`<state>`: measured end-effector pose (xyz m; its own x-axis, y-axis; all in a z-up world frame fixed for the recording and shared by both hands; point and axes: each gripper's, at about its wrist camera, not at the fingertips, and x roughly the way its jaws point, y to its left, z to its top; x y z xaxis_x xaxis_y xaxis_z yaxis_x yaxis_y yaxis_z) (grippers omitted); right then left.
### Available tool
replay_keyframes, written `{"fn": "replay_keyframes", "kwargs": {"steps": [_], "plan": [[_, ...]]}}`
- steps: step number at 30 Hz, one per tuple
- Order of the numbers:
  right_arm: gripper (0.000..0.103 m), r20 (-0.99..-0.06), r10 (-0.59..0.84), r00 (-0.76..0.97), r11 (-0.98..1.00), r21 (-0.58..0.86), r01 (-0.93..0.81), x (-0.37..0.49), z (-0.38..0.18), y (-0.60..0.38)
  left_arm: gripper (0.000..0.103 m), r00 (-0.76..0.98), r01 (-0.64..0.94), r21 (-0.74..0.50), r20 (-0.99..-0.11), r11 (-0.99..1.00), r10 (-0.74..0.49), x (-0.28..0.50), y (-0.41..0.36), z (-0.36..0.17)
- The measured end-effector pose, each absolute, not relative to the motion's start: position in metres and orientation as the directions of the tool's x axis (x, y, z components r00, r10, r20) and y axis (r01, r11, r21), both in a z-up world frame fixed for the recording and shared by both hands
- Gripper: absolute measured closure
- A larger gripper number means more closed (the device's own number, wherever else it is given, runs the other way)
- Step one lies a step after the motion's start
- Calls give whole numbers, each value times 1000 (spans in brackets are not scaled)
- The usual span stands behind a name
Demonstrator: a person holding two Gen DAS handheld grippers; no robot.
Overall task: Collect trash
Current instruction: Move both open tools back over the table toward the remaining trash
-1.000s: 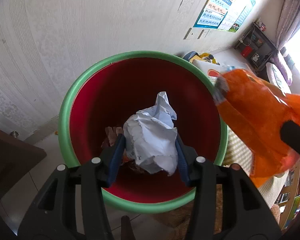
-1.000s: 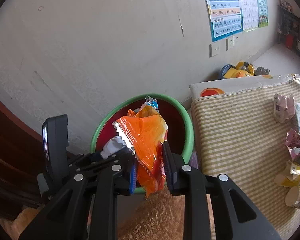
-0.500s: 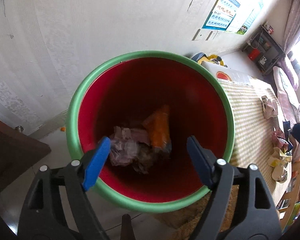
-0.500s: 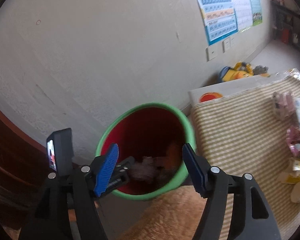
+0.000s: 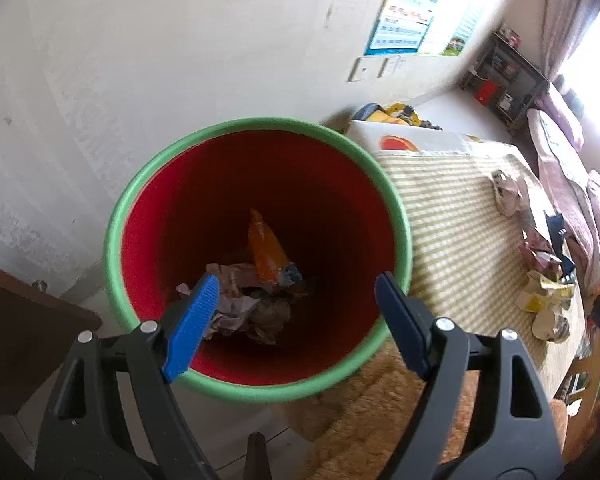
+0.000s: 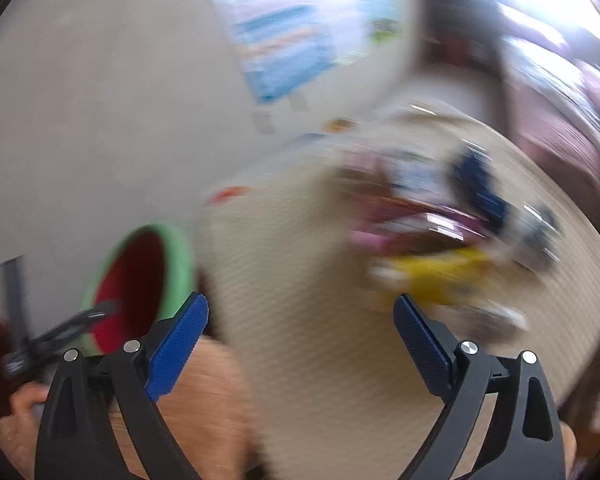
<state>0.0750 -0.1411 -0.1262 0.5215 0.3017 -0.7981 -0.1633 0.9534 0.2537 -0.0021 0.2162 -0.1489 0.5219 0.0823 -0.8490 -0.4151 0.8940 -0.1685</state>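
A red bin with a green rim (image 5: 118, 216) stands by the wall beside the checked table (image 5: 452, 216). At its bottom lie the crumpled paper (image 5: 236, 304) and the orange wrapper (image 5: 266, 252). My left gripper (image 5: 296, 296) hangs open over the bin's mouth with nothing between its fingers. In the blurred right wrist view my right gripper (image 6: 300, 316) is over the table (image 6: 300, 264) with its jaws opening and nothing between them. A yellow wrapper (image 6: 440, 272) and other trash lie ahead of it. The bin (image 6: 180, 248) sits at its lower left.
Several wrappers and a crushed cup (image 5: 548, 300) lie along the table's right side. A white box (image 5: 412, 142) and a yellow toy (image 5: 400, 114) sit behind the bin. A dark wooden cabinet (image 5: 24, 332) stands at the left. A fuzzy tan cushion (image 5: 372, 416) lies below the bin.
My left gripper opened and the paper ball dropped into the bin. My right gripper let go of the orange wrapper, which fell in too, then swung right over the table.
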Motion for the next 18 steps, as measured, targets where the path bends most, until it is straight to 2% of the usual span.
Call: {"fn": "replay_keyframes", "kwargs": {"steps": [3, 6, 18], "plan": [[13, -828, 225, 514, 966, 260, -4, 81, -145, -199, 25, 522, -391, -160, -850, 907, 76, 1, 204, -147], [13, -857, 194, 477, 966, 253, 61, 87, -161, -223, 25, 517, -362, -164, -855, 918, 51, 5, 191, -147], [12, -882, 247, 401, 965, 261, -21, 103, -205, -212, 25, 513, -294, -113, -856, 949, 57, 7, 157, -137]]}}
